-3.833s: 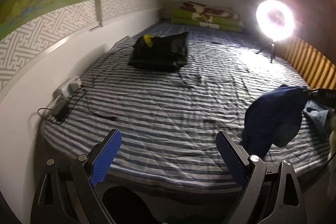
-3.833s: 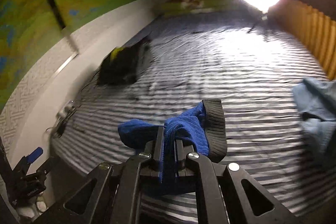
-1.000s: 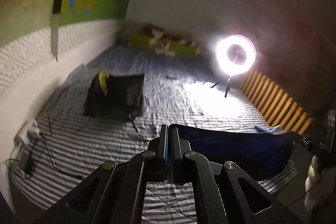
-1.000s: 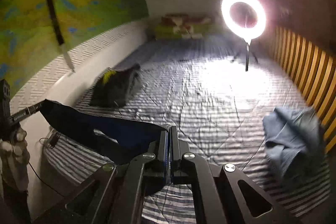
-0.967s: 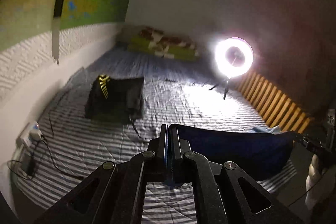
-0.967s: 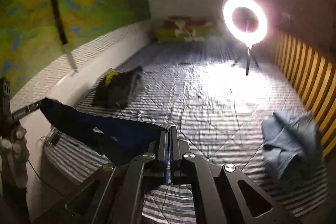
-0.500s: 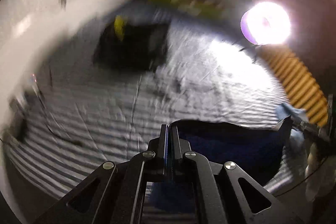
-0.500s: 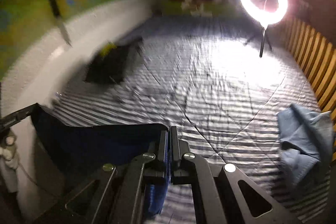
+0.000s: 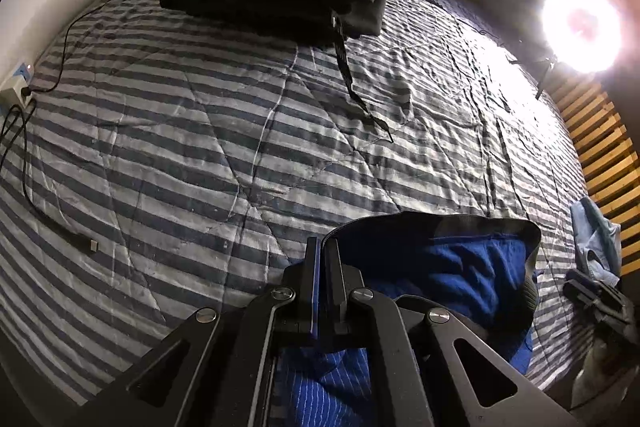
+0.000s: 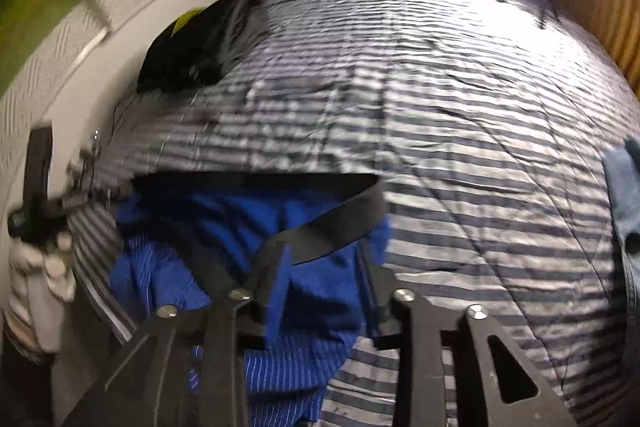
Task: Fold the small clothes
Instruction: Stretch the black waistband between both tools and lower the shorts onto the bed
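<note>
The blue shorts lie spread near the front edge of the striped quilt, the black elastic waistband turned away from the person. This looks like the laying-out step, just ahead of the first fold. The left gripper is pressed together on the waistband's left corner. The right gripper has its fingers spread apart with the fabric lying loose between them, so it appears to hold nothing. The next move probably calls for the left corner to be let go, the cloth smoothed, and one side carried over the other. The shorts are soft, finely pinstriped knit, bunched in rounded folds; the quilt is a wrinkled, diamond-stitched cotton. A pale blue garment waits crumpled at the right edge.
</note>
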The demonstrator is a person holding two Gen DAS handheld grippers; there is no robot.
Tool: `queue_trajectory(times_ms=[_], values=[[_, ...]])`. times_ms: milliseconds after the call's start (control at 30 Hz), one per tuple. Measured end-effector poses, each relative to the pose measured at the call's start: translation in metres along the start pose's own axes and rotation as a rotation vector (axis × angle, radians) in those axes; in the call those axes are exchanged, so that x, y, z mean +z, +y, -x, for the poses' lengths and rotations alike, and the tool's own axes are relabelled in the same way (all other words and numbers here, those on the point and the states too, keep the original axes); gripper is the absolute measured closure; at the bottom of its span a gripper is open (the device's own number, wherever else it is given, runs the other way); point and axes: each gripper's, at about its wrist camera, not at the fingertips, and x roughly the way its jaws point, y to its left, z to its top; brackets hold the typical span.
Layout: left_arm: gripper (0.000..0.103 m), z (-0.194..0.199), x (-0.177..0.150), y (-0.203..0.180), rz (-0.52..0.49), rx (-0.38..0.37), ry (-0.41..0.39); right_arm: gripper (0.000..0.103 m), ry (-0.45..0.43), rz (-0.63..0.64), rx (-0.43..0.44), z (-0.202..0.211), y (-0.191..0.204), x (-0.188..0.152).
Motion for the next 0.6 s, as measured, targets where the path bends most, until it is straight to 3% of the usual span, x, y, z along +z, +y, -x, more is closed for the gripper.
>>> queue_trajectory(times_ms=[233,300,333,600], values=[[0.102,-0.003,0.004,0.004,-0.001,0.009,0.008,0.066,0.089,0.072,-0.063,-0.050,0.025,-0.004],[0.102,-0.003,0.005,0.006,0.001,0.011,0.007,0.092,0.105,0.052,-0.057,-0.055,0.020,-0.006],[0.102,-0.003,0.006,0.006,-0.001,0.013,0.007,0.096,0.109,0.036,-0.051,-0.055,0.016,-0.007],[0.101,-0.007,0.018,0.000,-0.044,0.025,0.004,0.098,-0.045,-0.037,-0.032,0.002,-0.017,0.006]])
